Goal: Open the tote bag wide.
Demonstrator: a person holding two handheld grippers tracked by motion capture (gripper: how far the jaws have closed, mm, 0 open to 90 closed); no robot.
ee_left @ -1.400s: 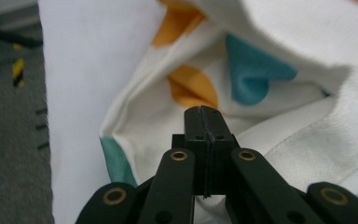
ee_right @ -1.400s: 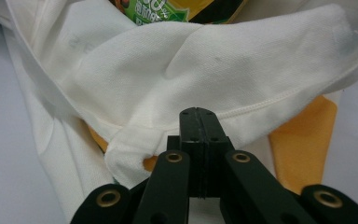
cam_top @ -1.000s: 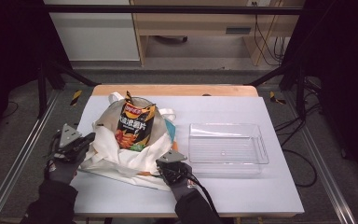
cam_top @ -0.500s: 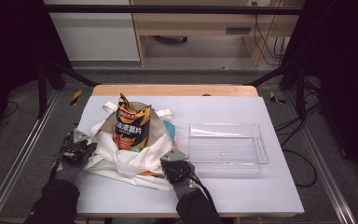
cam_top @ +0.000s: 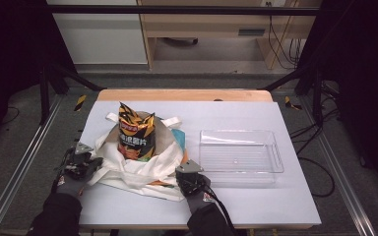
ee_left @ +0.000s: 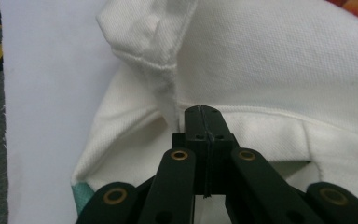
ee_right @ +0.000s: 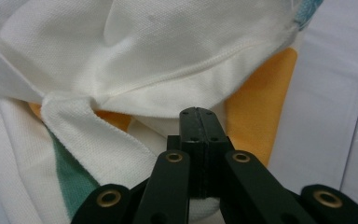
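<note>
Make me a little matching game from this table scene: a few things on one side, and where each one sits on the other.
Things:
1. snack bag
2. clear tray
3. left tongs
4. right tongs

Places:
A. at the cloth bag's left edge
B. standing inside the cloth bag
C. at the cloth bag's near right edge
D. on the table, right of the cloth bag

Pairs: 1-B, 2-D, 3-A, 4-C

White cloth tote bag [cam_top: 138,169] with orange and teal print, crumpled and open-mouthed between left claw [cam_top: 86,164] and right claw [cam_top: 189,179], rim pinched in each claw's closed jaws, orange-black chip bag [cam_top: 135,135] upright inside, beyond both claws
</note>
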